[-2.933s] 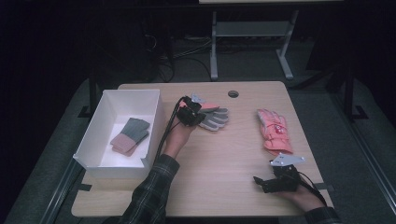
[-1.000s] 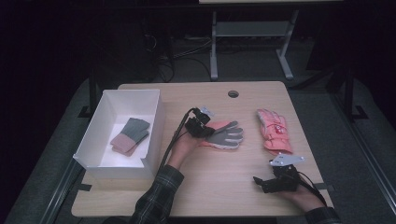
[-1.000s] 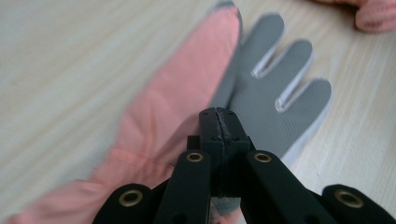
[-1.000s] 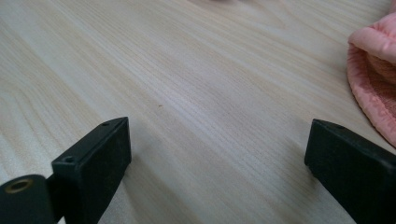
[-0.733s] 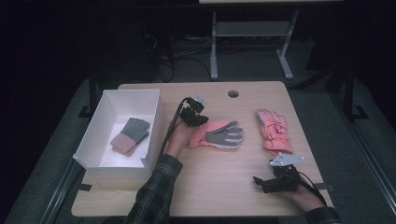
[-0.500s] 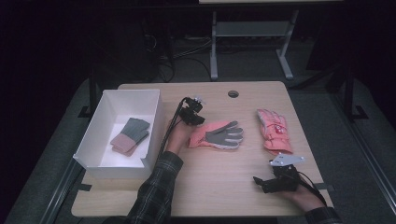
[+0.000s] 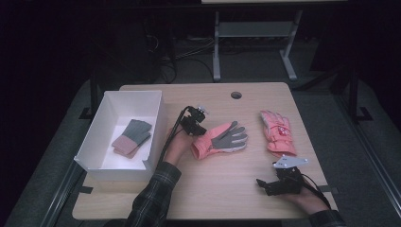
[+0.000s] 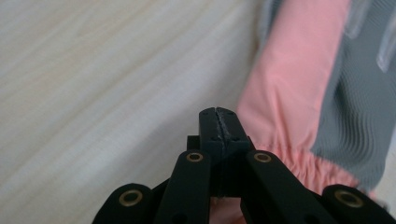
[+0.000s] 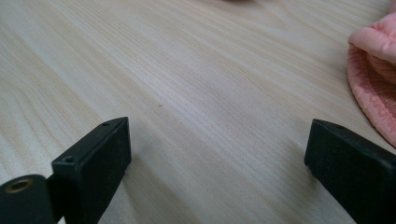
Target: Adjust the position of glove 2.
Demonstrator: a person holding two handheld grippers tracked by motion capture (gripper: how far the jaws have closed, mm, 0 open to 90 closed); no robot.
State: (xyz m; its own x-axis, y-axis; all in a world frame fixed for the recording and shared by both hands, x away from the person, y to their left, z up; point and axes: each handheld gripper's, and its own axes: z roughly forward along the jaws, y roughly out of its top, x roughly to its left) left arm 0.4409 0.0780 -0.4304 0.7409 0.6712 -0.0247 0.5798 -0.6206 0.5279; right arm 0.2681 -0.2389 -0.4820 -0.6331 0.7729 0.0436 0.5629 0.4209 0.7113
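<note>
A pink glove with a grey palm (image 7: 220,139) lies flat at the table's middle, fingers pointing right. My left gripper (image 7: 196,128) hovers just up-left of its cuff. In the left gripper view its jaws (image 8: 218,122) are pressed together with nothing between them, and the glove (image 8: 289,84) lies just to their right. A second pink glove (image 7: 276,132) lies farther right. My right gripper (image 7: 265,185) rests near the front right edge. Its jaws (image 9: 217,154) stand wide apart over bare wood, with that pink glove's edge (image 9: 373,70) at the right.
A white box (image 7: 94,137) stands at the table's left and holds a folded grey and pink item (image 7: 132,137). A round cable hole (image 7: 236,95) is near the far edge. A metal stand stands beyond the table.
The grey-palmed glove has come nearer and to the right and now lies flat. My left gripper has drawn slightly up and away from its cuff. The right gripper has not moved.
</note>
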